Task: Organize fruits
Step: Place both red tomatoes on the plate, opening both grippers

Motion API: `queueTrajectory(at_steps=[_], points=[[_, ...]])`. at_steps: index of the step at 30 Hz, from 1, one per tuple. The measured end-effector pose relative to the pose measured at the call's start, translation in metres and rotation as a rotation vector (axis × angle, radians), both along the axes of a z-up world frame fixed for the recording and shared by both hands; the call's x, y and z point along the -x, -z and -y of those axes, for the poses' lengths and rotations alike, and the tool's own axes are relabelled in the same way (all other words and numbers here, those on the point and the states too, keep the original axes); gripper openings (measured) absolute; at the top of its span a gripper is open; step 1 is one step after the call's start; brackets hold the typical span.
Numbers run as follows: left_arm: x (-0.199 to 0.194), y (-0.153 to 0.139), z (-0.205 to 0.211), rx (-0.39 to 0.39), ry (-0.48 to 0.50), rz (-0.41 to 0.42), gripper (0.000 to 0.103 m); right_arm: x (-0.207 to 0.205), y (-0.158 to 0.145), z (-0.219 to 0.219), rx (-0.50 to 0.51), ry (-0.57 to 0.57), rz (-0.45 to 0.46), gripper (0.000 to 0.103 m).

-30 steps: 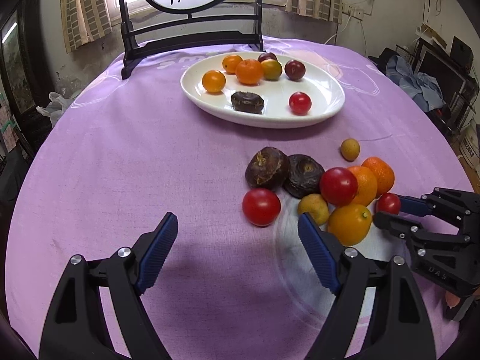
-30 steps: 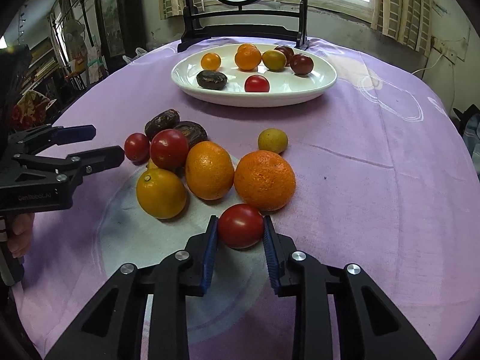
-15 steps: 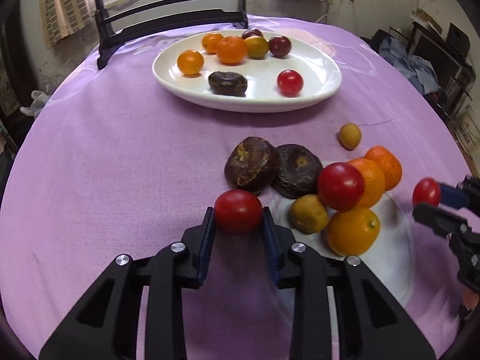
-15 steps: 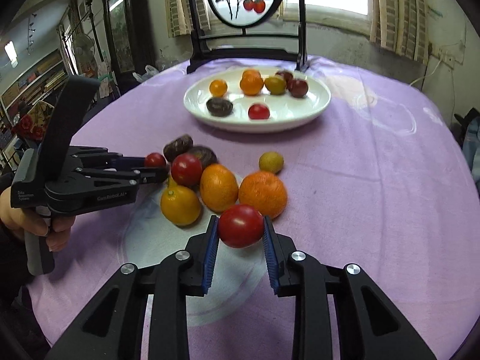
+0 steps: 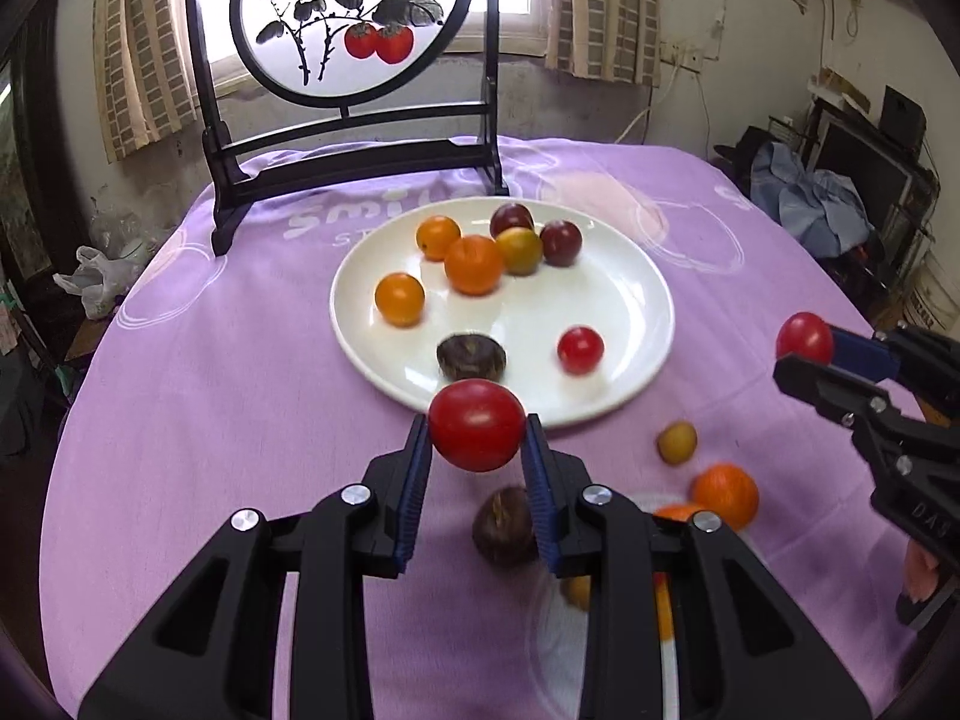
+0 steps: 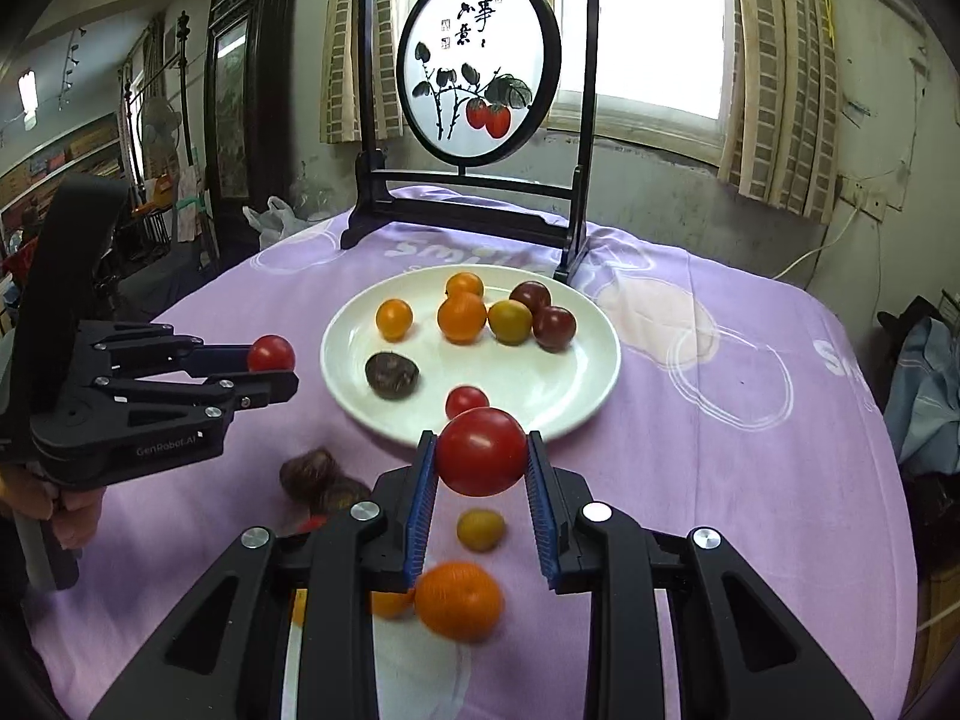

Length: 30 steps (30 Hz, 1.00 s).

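Red tomatoes fill both grippers. The left gripper (image 5: 478,462) is clamped on the left tomato (image 5: 477,423), its blue pads pressing opposite flanks so the round fruit cannot roll out. The right gripper (image 6: 482,480) grips the right tomato (image 6: 482,451) the same way. Both are held aloft, clear of the purple cloth (image 5: 210,396), probably to carry them over the rim without nudging other fruit.

Below and near, loose fruit lies on the cloth: 1 orange (image 6: 459,600), 1 small yellow fruit (image 6: 480,530) and dark brown fruits (image 6: 309,468).

Beyond lies the white plate (image 6: 588,372), the likely destination, holding 8 pieces: 3 orange fruits, 1 yellow, 2 dark red, 1 brown and 1 small tomato (image 6: 465,399). Farthest stands the painted screen (image 6: 480,78).

Compared with 1.0 s earlier, the left gripper, then wide apart over a tomato resting on the cloth, has closed on it and risen; the right one, already holding its tomato low beside the oranges, has lifted. Both now face the plate from closer.
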State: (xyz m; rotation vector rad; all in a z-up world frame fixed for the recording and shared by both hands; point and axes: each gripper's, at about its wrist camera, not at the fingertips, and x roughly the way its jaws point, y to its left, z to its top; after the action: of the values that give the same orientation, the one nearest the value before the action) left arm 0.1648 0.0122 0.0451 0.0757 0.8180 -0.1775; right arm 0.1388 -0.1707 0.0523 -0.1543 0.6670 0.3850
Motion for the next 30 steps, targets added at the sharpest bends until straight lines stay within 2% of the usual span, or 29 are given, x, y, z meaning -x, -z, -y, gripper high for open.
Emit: queueTrajectory(at_steps=[9,13,18,20,21,22,27,30], points=[[-0.050,0.013,-0.006,0.017,-0.083,0.000,0.030,-0.056,0.016,-0.016,0.000,0.032,-0.053,0.029],[-0.071,0.028,-0.012,0.046,-0.134,-0.029,0.030,-0.078,0.032,-0.022,0.014,0.057,-0.081,0.029],[-0.092,0.040,-0.013,0.083,-0.144,-0.062,0.030,-0.098,0.053,-0.027,0.018,0.062,-0.148,0.031],[-0.096,0.043,-0.013,0.097,-0.145,-0.081,0.039,-0.099,0.057,-0.026,0.009,0.068,-0.154,0.039],[-0.096,0.044,-0.013,0.098,-0.154,-0.078,0.050,-0.098,0.058,-0.025,0.006,0.073,-0.152,0.039],[-0.094,0.042,-0.012,0.094,-0.156,-0.066,0.053,-0.097,0.057,-0.024,0.006,0.074,-0.153,0.039],[-0.082,0.033,-0.010,0.089,-0.142,-0.049,0.055,-0.085,0.050,-0.011,-0.025,0.074,-0.153,0.040],[-0.069,0.026,-0.009,0.082,-0.136,-0.033,0.063,-0.071,0.045,-0.002,-0.042,0.067,-0.152,0.040]])
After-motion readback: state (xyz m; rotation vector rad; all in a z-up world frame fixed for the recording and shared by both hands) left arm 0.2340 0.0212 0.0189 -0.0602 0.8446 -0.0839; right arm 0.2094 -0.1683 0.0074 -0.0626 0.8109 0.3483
